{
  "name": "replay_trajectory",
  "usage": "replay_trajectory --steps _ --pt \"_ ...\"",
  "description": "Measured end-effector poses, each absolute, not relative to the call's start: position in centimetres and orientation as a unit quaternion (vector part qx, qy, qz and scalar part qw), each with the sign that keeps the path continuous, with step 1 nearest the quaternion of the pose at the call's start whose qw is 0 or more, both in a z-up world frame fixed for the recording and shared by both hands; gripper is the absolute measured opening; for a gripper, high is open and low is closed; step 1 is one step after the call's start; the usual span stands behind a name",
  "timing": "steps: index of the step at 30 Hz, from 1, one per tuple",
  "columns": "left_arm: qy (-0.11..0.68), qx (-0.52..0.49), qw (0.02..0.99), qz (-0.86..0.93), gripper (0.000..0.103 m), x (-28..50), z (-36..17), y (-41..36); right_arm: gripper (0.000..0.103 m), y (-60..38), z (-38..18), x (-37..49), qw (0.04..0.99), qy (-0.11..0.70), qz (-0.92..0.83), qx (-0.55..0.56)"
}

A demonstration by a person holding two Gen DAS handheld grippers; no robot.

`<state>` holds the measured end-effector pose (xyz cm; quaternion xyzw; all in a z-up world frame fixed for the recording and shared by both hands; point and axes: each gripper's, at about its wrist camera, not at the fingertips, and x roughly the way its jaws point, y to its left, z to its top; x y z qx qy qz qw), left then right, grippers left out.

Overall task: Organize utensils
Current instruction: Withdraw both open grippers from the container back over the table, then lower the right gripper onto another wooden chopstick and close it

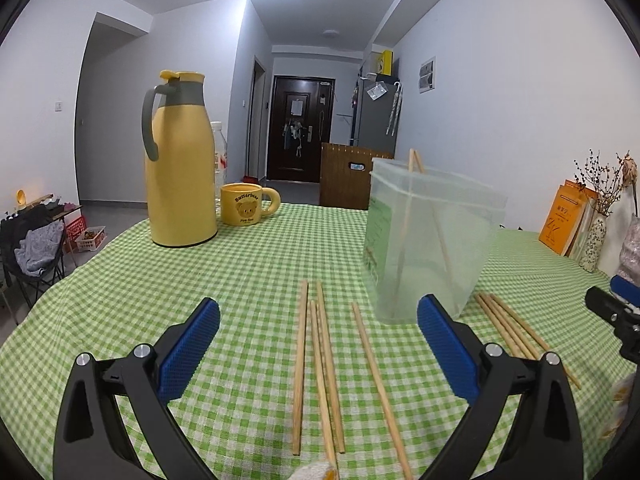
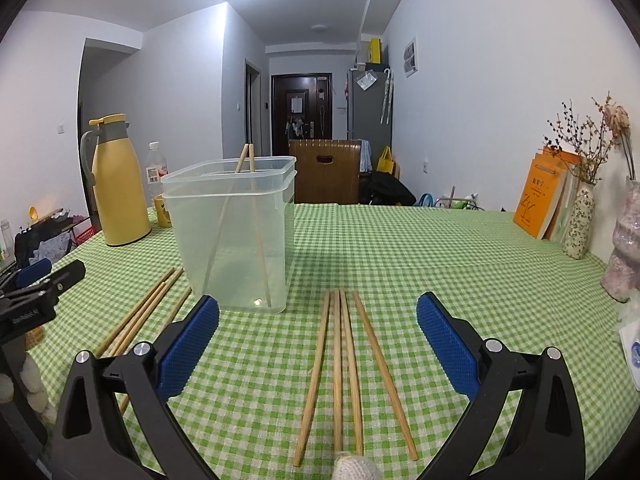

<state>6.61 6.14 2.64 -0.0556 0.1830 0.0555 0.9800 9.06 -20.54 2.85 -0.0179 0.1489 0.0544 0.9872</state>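
Several wooden chopsticks [image 1: 320,364] lie on the green checked tablecloth [image 1: 240,264] between the blue pads of my open, empty left gripper [image 1: 318,320]. A clear plastic container [image 1: 428,240] stands just beyond, to the right, with two chopsticks [image 1: 416,208] leaning inside. More chopsticks [image 1: 508,328] lie right of it. In the right wrist view my open, empty right gripper [image 2: 318,320] hovers over another group of chopsticks [image 2: 348,368]; the container [image 2: 236,232] is ahead on the left. The left gripper [image 2: 36,292] shows at the left edge, the right gripper [image 1: 616,312] at the right edge.
A yellow thermos jug [image 1: 180,160], a yellow bear mug [image 1: 244,204] and a clear bottle [image 1: 219,148] stand at the back left. Orange books [image 2: 544,196], a flower vase [image 2: 580,220] and a wrapped bundle [image 2: 624,248] line the right wall. A wooden chair [image 2: 326,174] stands behind the table.
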Motion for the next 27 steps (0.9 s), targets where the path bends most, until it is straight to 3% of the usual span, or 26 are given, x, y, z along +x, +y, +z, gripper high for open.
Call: replay_trajectory --steps 17,27 --pt "0.165 -0.012 0.985 0.052 0.096 6.4 1.9 4.4 0.095 -21.3 1.4 9.0 0.985 0.161 0.066 -0.018" --pt "0.159 -0.017 0.986 0.054 0.096 6.0 2.1 4.6 0.095 -24.3 1.7 12.5 0.967 0.243 0.082 -0.015"
